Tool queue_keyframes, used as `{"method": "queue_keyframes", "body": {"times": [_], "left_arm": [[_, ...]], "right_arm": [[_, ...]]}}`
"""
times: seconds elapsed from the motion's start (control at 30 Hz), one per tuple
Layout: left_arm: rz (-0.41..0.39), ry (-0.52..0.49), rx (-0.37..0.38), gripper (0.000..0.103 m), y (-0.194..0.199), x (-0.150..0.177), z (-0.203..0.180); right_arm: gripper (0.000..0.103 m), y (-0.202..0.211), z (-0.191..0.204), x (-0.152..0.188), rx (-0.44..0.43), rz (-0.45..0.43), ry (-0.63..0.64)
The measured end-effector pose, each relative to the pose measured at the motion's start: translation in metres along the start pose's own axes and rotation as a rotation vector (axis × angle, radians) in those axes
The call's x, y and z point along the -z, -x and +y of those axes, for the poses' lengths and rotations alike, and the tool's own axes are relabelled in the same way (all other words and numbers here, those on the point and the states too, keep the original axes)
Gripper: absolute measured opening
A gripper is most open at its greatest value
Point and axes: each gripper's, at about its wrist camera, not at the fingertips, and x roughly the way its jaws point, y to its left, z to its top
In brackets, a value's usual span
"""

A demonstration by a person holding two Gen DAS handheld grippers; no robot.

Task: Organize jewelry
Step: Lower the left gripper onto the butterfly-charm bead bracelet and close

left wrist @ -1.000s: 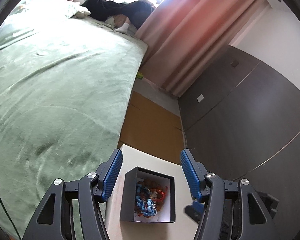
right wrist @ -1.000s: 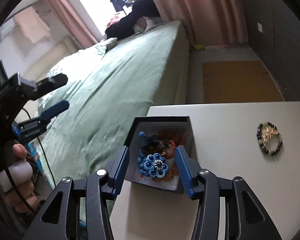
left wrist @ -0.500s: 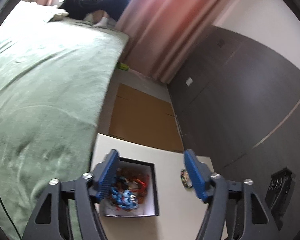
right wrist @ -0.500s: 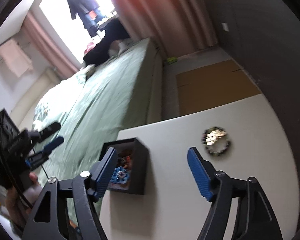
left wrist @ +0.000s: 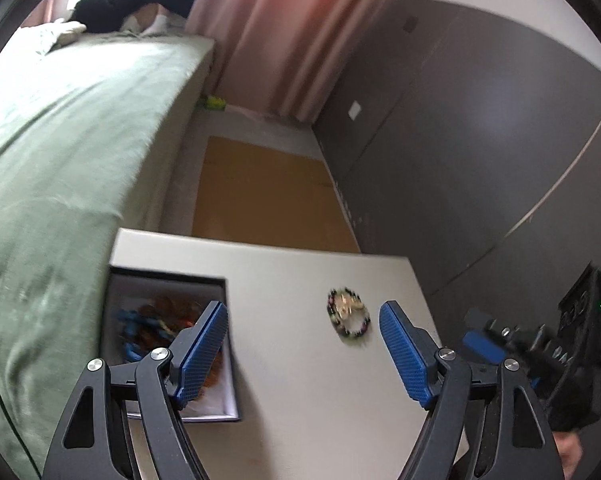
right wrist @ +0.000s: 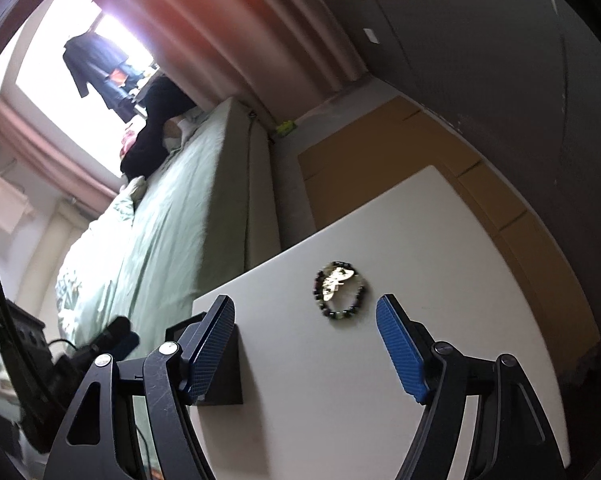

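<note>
A dark beaded bracelet with a gold charm (left wrist: 348, 317) lies on the white table (left wrist: 300, 400); it also shows in the right wrist view (right wrist: 339, 291). A black box (left wrist: 168, 280) with a white lining holds blue and orange jewelry at the table's left side; the right wrist view shows only its dark outer wall (right wrist: 224, 376). My left gripper (left wrist: 302, 350) is open and empty, above the table between box and bracelet. My right gripper (right wrist: 305, 344) is open and empty, just short of the bracelet.
A bed with a green cover (left wrist: 60, 140) runs along the table's left side. Brown cardboard (left wrist: 260, 196) lies on the floor beyond the table. A dark wall (left wrist: 480, 120) stands on the right. Pink curtains (left wrist: 280, 32) hang at the back.
Both grippers have swung right, away from the box and toward the bracelet. The right gripper has opened wide and left the blue flower piece in the box.
</note>
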Motion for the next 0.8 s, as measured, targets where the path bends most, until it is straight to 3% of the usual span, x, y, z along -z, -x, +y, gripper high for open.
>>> {"method": "queue_keyframes", "body": {"times": [0.17, 0.33, 0.5, 0.8], "left_arm": [[0.039, -0.038, -0.005, 0.077, -0.023, 0.006, -0.026], [0.1, -0.077, -0.055, 0.053, -0.055, 0.009, -0.045], [0.165, -0.113, -0.111, 0.042, -0.089, 0.015, -0.06], [0.246, -0.137, -0.2, 0.041, -0.136, 0.022, -0.078]], "right_arm": [[0.074, 0.003, -0.017, -0.004, 0.019, 0.022, -0.028], [0.074, 0.009, -0.036, -0.007, 0.043, 0.036, -0.044], [0.074, 0.017, -0.05, -0.012, 0.081, 0.036, -0.048], [0.074, 0.023, -0.069, -0.017, 0.133, 0.052, -0.08]]}}
